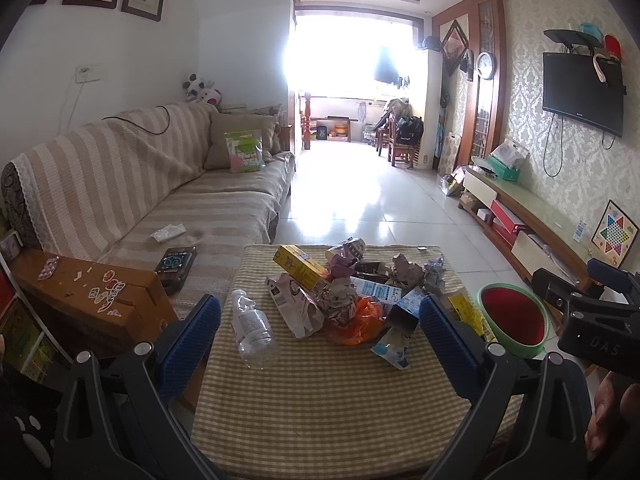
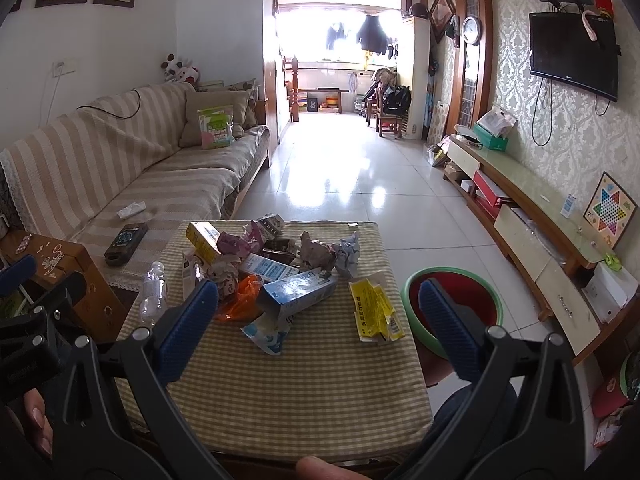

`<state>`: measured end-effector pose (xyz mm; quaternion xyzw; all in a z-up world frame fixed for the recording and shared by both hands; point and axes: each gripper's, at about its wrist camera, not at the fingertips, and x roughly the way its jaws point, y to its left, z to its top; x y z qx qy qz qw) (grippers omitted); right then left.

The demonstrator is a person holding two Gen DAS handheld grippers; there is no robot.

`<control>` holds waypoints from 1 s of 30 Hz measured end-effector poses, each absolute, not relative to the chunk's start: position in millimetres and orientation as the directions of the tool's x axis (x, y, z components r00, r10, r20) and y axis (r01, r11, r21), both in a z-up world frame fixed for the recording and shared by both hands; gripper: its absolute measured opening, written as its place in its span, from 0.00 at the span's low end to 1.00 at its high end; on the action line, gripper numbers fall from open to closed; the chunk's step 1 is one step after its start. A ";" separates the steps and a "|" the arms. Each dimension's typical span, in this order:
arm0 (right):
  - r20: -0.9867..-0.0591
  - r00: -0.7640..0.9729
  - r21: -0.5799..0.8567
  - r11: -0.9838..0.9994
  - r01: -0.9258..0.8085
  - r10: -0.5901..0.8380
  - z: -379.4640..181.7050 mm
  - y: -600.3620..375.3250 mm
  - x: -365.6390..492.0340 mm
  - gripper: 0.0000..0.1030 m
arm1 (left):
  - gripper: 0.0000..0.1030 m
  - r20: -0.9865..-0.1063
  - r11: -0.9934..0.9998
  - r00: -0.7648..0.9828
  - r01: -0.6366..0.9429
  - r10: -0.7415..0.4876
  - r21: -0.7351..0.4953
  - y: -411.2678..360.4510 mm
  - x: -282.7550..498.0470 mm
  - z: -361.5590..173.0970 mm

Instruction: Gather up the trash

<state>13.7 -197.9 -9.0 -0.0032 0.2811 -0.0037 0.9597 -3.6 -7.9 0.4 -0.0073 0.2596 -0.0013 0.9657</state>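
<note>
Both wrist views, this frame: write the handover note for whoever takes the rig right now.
Left gripper: open, empty, above the near side of the table.
Right gripper: open, empty, likewise.
Trash pile (cartons, crumpled paper, orange bag) sits mid-table; clear bottle at its left, yellow wrapper at its right.
Green basin with red inside stands beside the table's right edge; it looks empty.
Done: nothing collected yet. Left: every piece.
</note>
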 end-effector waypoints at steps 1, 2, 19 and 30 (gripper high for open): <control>-0.539 0.842 -0.009 1.000 0.006 -0.010 -8.9 -198.0 13.6 0.97 | 0.92 -0.501 1.000 0.865 -0.001 -0.007 -0.015 -7.7 -3.5 0.4; -0.539 0.842 -0.009 1.000 0.005 -0.009 -8.8 -198.1 14.0 0.97 | 0.92 -0.501 1.000 0.865 0.000 -0.008 -0.017 -7.8 -3.1 0.5; -0.544 0.839 -0.010 1.000 0.006 -0.011 -9.8 -199.0 13.3 0.97 | 0.92 -0.506 1.000 0.863 0.002 -0.008 -0.012 -10.8 -1.7 0.4; -0.601 0.799 0.009 1.000 0.029 -0.018 -33.1 -212.8 38.3 0.97 | 0.92 -0.556 0.999 0.831 -0.038 0.011 -0.037 7.3 19.5 -17.5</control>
